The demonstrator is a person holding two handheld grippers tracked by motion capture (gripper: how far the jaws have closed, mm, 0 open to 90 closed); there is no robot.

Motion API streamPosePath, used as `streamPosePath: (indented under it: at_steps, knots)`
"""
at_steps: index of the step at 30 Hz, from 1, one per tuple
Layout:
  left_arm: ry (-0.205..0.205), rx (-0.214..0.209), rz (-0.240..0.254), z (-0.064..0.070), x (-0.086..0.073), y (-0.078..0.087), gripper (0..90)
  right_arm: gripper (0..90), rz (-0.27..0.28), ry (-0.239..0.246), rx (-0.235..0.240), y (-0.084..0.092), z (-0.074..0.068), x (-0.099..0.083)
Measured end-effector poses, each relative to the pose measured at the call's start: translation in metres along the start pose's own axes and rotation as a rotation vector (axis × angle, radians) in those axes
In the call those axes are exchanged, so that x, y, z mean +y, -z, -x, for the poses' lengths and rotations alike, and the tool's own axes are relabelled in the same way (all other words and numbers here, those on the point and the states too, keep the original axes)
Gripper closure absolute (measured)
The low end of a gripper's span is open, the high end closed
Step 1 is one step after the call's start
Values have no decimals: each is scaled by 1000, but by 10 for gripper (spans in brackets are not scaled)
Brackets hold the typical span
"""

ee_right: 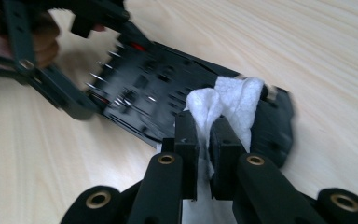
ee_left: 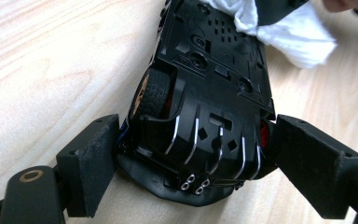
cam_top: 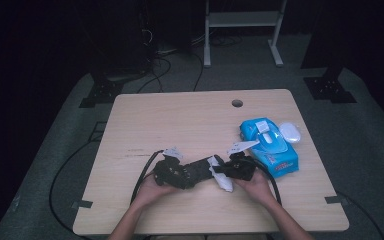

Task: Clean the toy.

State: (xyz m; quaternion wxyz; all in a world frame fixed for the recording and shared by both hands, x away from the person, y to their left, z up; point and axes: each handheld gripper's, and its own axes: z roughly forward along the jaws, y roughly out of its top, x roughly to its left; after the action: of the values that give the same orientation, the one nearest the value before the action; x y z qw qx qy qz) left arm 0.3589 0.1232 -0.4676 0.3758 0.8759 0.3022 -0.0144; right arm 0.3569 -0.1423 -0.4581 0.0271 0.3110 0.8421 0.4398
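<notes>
Near the table's front edge, the left gripper [ee_left: 193, 163] clamped 1 glossy black plastic toy car [ee_left: 205, 98], turned underside-up with ribbed rubber tyres. The right gripper [ee_right: 204, 154] pinched 1 soft, crumpled white tissue [ee_right: 228, 102] against its chassis.
</notes>
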Motion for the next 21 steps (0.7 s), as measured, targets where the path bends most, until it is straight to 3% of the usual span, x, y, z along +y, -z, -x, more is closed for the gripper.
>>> streamPosePath:
  at_steps: [3, 10, 16, 21]
  knots:
    - [-38, 21, -5, 3, 0, -1, 164, 832, -1, 20, 33, -10, -11, 8]
    - [-47, 14, 0, 4, -1, -1, 168, 832, 15, 90, 112, -43, -42, 31]
    - [-43, 19, 8, 5, -2, -2, 168, 832, 11, 124, 61, -48, -41, 44]
    - [-51, 23, 7, 4, -2, -2, 168, 832, 17, 115, -28, -31, -21, 37]
